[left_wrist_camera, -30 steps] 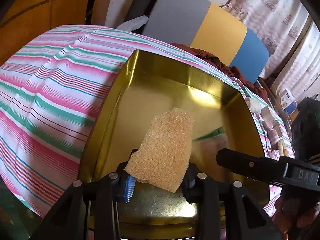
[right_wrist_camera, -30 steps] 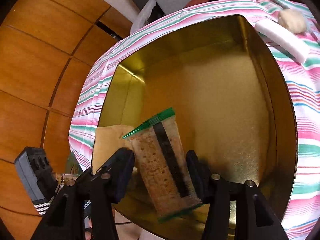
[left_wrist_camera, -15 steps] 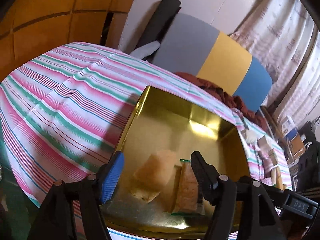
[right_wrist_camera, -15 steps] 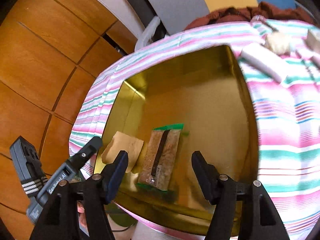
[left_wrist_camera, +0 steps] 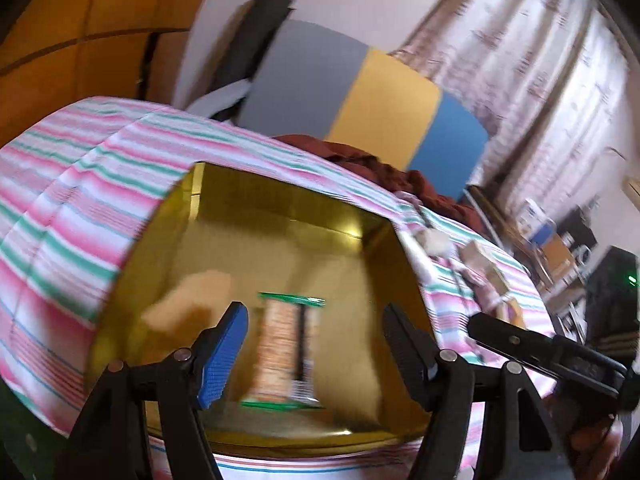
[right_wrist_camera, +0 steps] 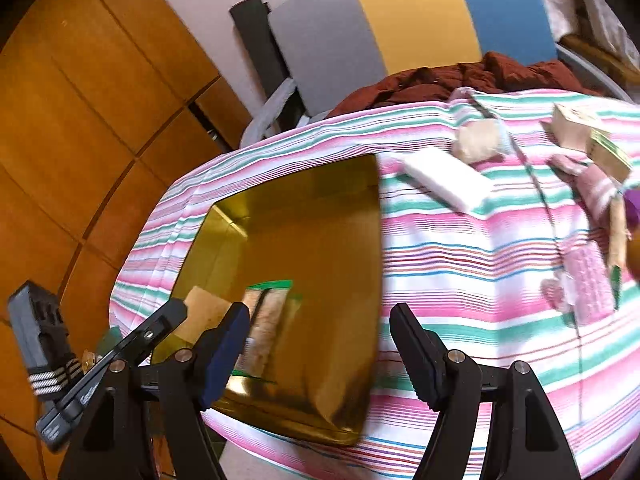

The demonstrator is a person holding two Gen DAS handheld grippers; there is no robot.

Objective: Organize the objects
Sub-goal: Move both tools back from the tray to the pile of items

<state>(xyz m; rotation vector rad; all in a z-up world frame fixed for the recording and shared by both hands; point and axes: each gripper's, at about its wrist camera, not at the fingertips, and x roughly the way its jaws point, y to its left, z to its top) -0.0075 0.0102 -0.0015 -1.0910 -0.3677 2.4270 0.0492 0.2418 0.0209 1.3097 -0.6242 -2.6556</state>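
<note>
A gold tin tray [left_wrist_camera: 280,208] [right_wrist_camera: 320,208] sits on the striped tablecloth. Inside it lie a tan sponge [left_wrist_camera: 192,300] [right_wrist_camera: 204,312] and, beside it, a clear bag of brown grains with a green zip edge [left_wrist_camera: 286,348] [right_wrist_camera: 268,316]. My left gripper [left_wrist_camera: 314,338] hovers open above the tray's near side, empty. My right gripper [right_wrist_camera: 318,340] is above the tray's right rim with its jaws still opening and nothing between them. Each gripper shows at the edge of the other's view.
On the cloth right of the tray lie a white block [right_wrist_camera: 448,180], a beige wad [right_wrist_camera: 476,144], small cartons [right_wrist_camera: 576,128] and pink cloth items [right_wrist_camera: 588,280]. A dark red garment [right_wrist_camera: 460,76] and a grey, yellow and blue panel [right_wrist_camera: 400,20] are behind the table.
The left gripper let go of the sponge and the right let go of the grain bag; both now lie in the tray. Both grippers opened and pulled up and back, the right one swinging rightward.
</note>
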